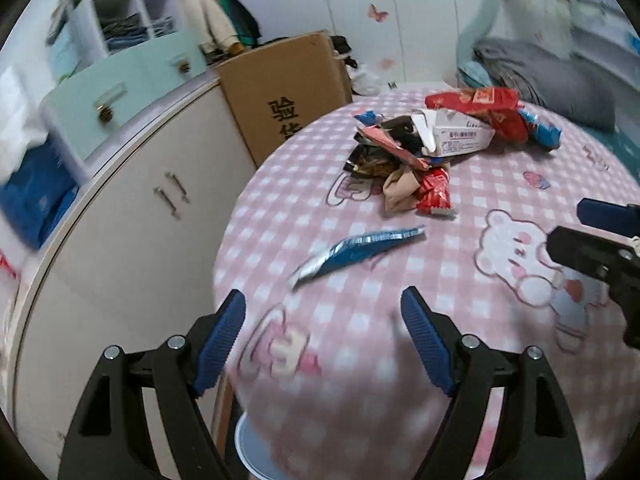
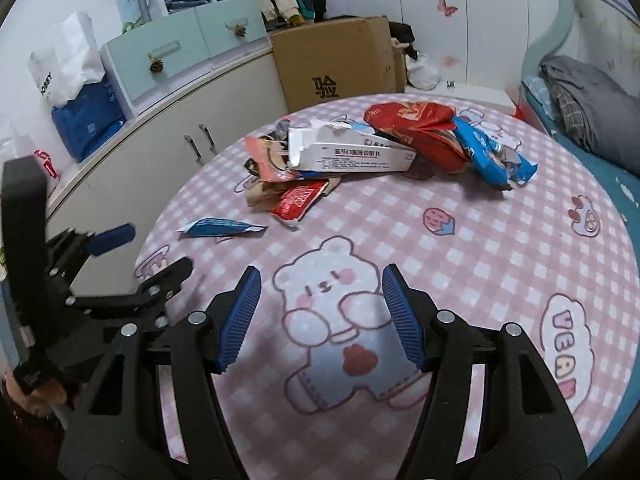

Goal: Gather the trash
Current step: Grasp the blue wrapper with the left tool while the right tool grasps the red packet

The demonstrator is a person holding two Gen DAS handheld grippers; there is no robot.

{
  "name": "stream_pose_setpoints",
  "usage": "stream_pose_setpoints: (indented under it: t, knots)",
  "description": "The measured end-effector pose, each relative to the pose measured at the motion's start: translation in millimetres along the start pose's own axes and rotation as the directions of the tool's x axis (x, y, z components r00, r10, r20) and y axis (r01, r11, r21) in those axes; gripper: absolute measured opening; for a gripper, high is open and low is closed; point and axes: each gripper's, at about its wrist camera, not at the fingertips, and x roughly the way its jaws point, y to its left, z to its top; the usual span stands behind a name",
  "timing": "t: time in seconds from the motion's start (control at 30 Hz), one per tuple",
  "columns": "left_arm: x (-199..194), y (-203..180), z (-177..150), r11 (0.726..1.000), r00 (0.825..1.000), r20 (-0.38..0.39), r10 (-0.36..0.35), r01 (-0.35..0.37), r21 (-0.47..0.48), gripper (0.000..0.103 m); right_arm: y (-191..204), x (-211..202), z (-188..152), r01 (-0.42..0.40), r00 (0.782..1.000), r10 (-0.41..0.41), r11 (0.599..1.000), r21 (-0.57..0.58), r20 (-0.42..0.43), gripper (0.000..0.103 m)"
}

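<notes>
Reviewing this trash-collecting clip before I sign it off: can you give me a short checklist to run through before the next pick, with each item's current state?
1. Left gripper jaws open and empty: ok.
2. Right gripper jaws open and empty: ok.
3. Nearest target lies apart from the heap: ok; the blue wrapper lies alone on the pink checked tablecloth, nearer the grippers than the trash pile.
4. Nothing lies between the left gripper and the blue wrapper: ok, only bare cloth between them.
5. Grippers apart from each other: ok; they hang side by side over the near edge without touching.
6. A bin or bag ready for the trash: cannot tell; a pale rounded rim shows below the table edge, but what it is stays unclear.
</notes>
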Motion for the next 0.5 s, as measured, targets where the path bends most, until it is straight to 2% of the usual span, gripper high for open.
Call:
stream_pose_setpoints:
  t: [0.1,0.17,0.23,0.27,0.37,0.5]
  knots:
    - [18,-3,11,0.999,1.000,-0.011,0.018,-0.018,0.050,0.078,-5,12,6,-0.011,1.000,0.011,1.000,0.009,-0.021,0.063]
    - [26,-4,16,0.998,1.000,-0.022,0.014,-0.013,0.065,0.070,-4,18,11,-0.009,1.000,0.009,1.000,0.004,-0.026,0.063]
    - [33,-4,21,0.997,0.999,-0.027,-0.023,0.025,0.076,0.057,-4,24,15,-0.013,0.999,0.013,1.000,0.008,-0.030,0.063]
    - [35,-4,21,0.996,0.999,-0.031,-0.034,0.037,0.083,0.055,-2,29,19,-0.013,0.999,0.013,1.000,0.007,-0.034,0.063]
    - [36,-8,24,0.990,0.997,-0.018,-0.081,0.082,0.115,0.038,2,40,28,-0.019,0.999,0.019,1.000,0.008,-0.051,0.063]
    - [38,-9,24,0.991,0.998,-0.008,-0.056,0.057,0.121,0.016,11,56,38,-0.004,0.998,0.004,1.000,0.000,-0.062,0.063]
